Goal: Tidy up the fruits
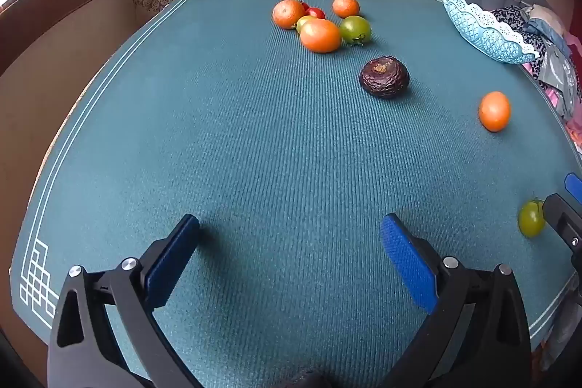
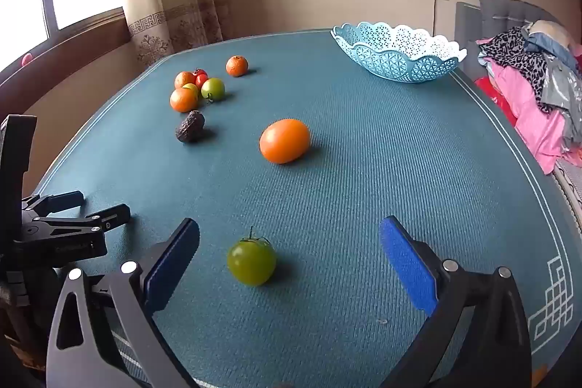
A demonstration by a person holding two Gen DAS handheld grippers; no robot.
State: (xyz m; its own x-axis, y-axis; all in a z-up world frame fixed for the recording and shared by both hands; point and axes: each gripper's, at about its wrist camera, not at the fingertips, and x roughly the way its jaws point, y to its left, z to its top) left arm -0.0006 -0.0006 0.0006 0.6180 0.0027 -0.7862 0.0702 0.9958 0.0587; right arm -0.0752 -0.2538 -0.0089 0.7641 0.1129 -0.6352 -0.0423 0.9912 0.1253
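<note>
A light blue lattice basket stands empty at the far right of the table; its edge shows in the left wrist view. A green tomato lies between my right gripper's open fingers, untouched; it shows at the right edge of the left wrist view. An orange fruit lies mid-table. A dark wrinkled avocado lies beyond. A cluster of oranges and tomatoes sits far back. My left gripper is open and empty over bare mat.
The table carries a teal mat with white border lines. A pile of clothes lies on a bed off the right edge. Curtains and a window stand at the far left. The left gripper's body is at the right view's left edge.
</note>
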